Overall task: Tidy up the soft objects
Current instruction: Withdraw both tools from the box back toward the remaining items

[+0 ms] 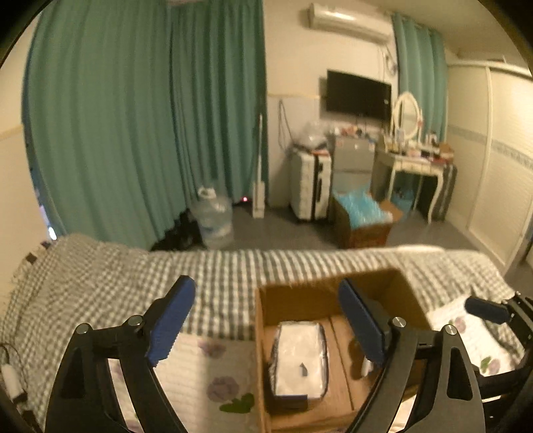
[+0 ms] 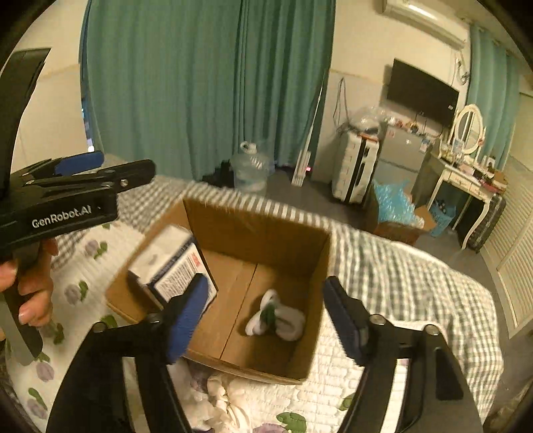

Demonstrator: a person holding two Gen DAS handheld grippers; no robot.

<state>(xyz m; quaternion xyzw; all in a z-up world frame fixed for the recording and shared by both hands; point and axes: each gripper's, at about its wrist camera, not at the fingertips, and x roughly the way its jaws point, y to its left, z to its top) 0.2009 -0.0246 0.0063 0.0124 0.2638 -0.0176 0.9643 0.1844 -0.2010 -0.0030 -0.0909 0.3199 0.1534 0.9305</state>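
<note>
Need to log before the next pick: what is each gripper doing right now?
Left gripper: open, holding nothing, above the cardboard box.
Right gripper: open, holding nothing, above the rolled socks in the box.

This is a bedroom in a home. A bed (image 1: pixel 233 266) with a grey checked blanket fills the foreground, and long teal curtains (image 1: pixel 133 116) cover the far wall. Beyond stand a white dressing table (image 1: pixel 416 166) with an oval mirror (image 1: pixel 407 115), a wall-mounted television (image 1: pixel 358 95), an air conditioner (image 1: pixel 348 21) (mounted high up) and a suitcase (image 1: pixel 309 186).
</note>
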